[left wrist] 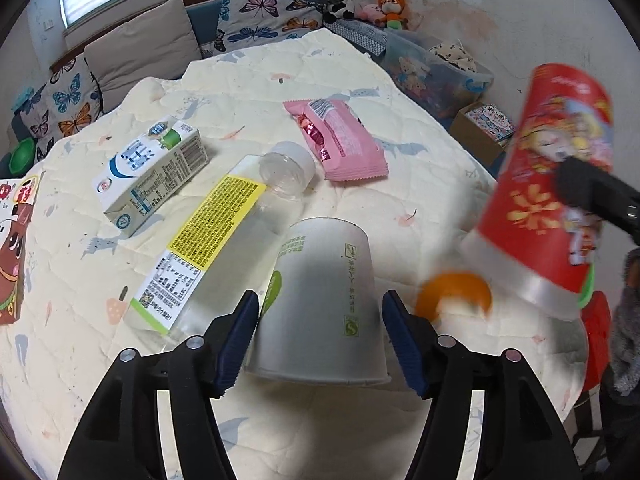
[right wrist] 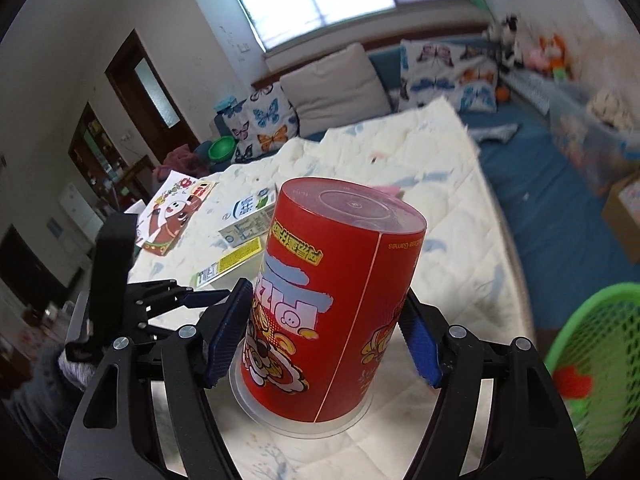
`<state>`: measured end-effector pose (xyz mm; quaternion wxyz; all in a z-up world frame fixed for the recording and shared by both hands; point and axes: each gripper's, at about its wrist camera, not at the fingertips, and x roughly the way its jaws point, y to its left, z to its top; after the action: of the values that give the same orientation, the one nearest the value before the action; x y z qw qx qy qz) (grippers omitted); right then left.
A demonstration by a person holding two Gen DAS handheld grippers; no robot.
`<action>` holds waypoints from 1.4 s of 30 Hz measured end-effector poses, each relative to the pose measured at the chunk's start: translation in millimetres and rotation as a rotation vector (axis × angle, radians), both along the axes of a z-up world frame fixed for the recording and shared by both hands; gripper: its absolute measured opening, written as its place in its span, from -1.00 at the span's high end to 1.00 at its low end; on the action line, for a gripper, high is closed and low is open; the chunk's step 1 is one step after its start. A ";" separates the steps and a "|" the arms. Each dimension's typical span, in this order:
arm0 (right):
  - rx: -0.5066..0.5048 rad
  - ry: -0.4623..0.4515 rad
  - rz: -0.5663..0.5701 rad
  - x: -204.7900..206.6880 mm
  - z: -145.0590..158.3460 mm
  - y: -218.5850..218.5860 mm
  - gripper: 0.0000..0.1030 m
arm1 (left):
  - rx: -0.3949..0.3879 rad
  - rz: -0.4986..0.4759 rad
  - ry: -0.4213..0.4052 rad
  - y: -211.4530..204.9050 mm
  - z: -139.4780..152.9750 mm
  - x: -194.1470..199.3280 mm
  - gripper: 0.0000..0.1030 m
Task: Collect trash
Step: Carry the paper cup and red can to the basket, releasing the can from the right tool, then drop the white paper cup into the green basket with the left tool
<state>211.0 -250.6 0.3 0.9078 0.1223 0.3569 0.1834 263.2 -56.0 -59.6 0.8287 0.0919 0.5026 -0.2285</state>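
A white paper cup (left wrist: pixel 324 308) lies upside down on the quilt between the fingers of my left gripper (left wrist: pixel 320 340); the jaws stand around it with small gaps on both sides. My right gripper (right wrist: pixel 324 344) is shut on a red snack canister (right wrist: pixel 332 312), held tilted above the quilt; it also shows in the left wrist view (left wrist: pixel 552 184). A clear plastic bottle (left wrist: pixel 212 240), a milk carton (left wrist: pixel 152 176) and a pink wrapper (left wrist: pixel 340 140) lie on the quilt beyond the cup. An orange piece (left wrist: pixel 456 292) lies right of the cup.
A green mesh basket (right wrist: pixel 596 360) stands at the right of the bed. A cartoon snack box (left wrist: pixel 12 252) lies at the left edge. Pillows and plush toys line the back. A clear bin (left wrist: pixel 432 68) and a cardboard box (left wrist: pixel 484 128) stand on the floor at the right.
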 end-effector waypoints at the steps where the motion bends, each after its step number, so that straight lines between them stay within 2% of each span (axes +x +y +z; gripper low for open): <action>1: -0.013 -0.008 -0.001 -1.2 2.2 1.2 -0.38 | 0.002 0.004 0.003 0.1 -1.1 1.2 -0.20; 4: -0.048 -0.035 -0.011 -9.6 7.4 0.2 -0.38 | -0.004 0.006 0.008 -0.5 -4.6 2.4 -0.21; 10: -0.075 -0.066 -0.030 -28.1 14.6 -7.2 -0.38 | -0.004 0.020 -0.032 -1.1 0.2 -4.8 -0.13; 13: -0.082 -0.073 -0.043 -35.7 18.4 -14.6 -0.38 | -0.028 0.033 -0.056 1.5 10.2 -11.8 -0.12; 17: -0.089 -0.079 -0.075 -46.3 20.9 -29.3 -0.38 | -0.097 0.041 -0.074 5.6 32.4 -23.8 -0.12; 21: -0.098 -0.068 -0.147 -57.7 16.9 -59.8 -0.38 | -0.157 0.021 -0.089 -2.1 53.8 -37.7 -0.12; 30: -0.187 -0.003 -0.322 -82.2 -11.4 -140.4 -0.38 | -0.219 -0.065 -0.106 -59.4 80.6 -60.9 -0.12; 36: -0.211 0.081 -0.438 -87.8 -48.4 -199.6 -0.40 | -0.228 -0.128 -0.091 -107.6 82.1 -70.4 -0.12; 42: -0.179 0.117 -0.510 -94.7 -69.2 -235.7 -0.42 | -0.230 -0.183 -0.066 -155.1 77.5 -77.3 -0.12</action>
<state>116.3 -486.3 -68.8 0.9097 0.1378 0.3811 -0.0908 185.9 -211.1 17.8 0.8255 0.0493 0.4353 -0.3558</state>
